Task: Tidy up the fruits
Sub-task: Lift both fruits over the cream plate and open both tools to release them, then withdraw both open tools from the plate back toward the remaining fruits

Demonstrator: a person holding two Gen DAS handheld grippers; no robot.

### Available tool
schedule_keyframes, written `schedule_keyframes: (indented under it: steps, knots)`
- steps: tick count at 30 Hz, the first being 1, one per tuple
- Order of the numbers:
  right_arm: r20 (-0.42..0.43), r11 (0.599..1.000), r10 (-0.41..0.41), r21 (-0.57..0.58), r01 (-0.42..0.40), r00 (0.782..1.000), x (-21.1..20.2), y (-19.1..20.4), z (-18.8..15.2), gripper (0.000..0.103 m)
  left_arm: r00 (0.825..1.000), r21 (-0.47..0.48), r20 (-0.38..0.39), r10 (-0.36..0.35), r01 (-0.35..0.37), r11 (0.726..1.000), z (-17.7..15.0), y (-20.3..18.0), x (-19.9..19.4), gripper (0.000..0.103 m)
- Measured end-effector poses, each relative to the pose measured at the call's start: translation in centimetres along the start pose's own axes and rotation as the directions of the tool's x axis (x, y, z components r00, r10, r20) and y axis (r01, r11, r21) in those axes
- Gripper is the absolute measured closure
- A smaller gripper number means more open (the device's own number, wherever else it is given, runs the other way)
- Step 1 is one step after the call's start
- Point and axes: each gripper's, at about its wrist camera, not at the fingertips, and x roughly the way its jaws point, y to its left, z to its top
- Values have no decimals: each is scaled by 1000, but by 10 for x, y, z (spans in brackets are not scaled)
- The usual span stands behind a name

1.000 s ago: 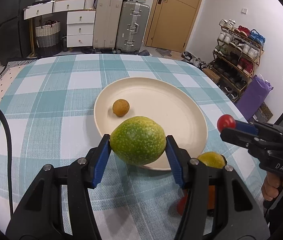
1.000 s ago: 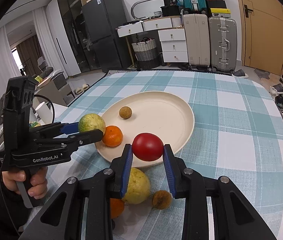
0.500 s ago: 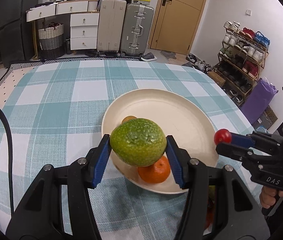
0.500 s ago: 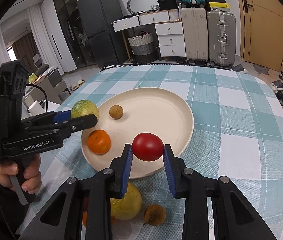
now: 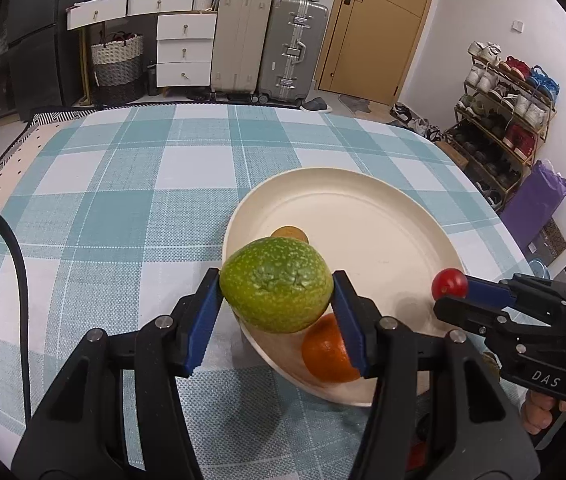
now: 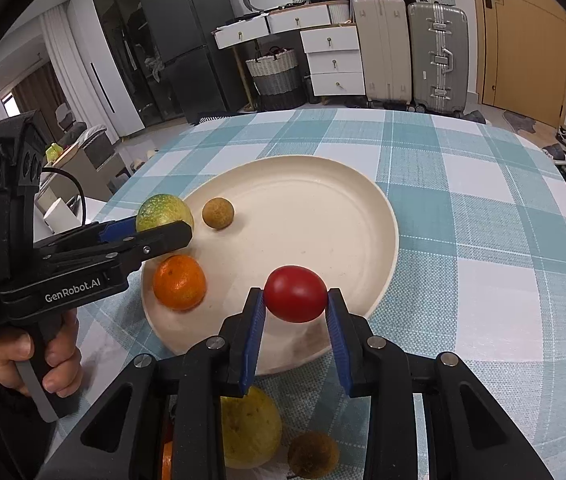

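The right gripper (image 6: 295,300) clamps a red tomato (image 6: 295,299) between its blue jaws, above the near rim of a cream plate (image 6: 323,208). An orange (image 6: 179,282) and a small brown fruit (image 6: 218,213) lie on the plate. At the left, the left gripper (image 6: 163,226) pinches a green fruit (image 6: 163,212). A yellow fruit (image 6: 251,426) rests on the checked tabletop (image 6: 483,240) nearer the camera.
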Motion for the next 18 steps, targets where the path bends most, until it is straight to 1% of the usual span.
schedule_keyframes:
  steps: [6,9,11,13,15,17,18]
  knots:
    - [-13,1000,-8,-7,8,1000,4,2,1,70,1000,-1,-2,-9,9,1000,-1,0,0,50]
    - [-1,1000,-14,-9,14,1000,-1,3,-1,68,1000,16,-4,-2,2,1000,-2,-1,-2,50]
    - [9,1000,-19,-11,19,1000,-7,2,-3,62,1000,27,9,-2,1,1000,-4,-1,-10,49]
    - [25,1000,-10,-13,11,1000,-15,1,-6,51,1000,32,21,1,-2,999,-7,-1,-18,43]
    - [39,1000,-29,-4,30,999,-22,-1,-8,48,999,36,42,9,-10,999,-11,-1,-30,31]
    - [53,999,-32,10,32,998,-31,-3,-11,35,998,37,66,9,-12,999,-15,-3,-42,27]
    - [64,999,-32,20,31,997,-35,-4,-12,22,997,38,74,6,-9,999,-17,-3,-48,22]
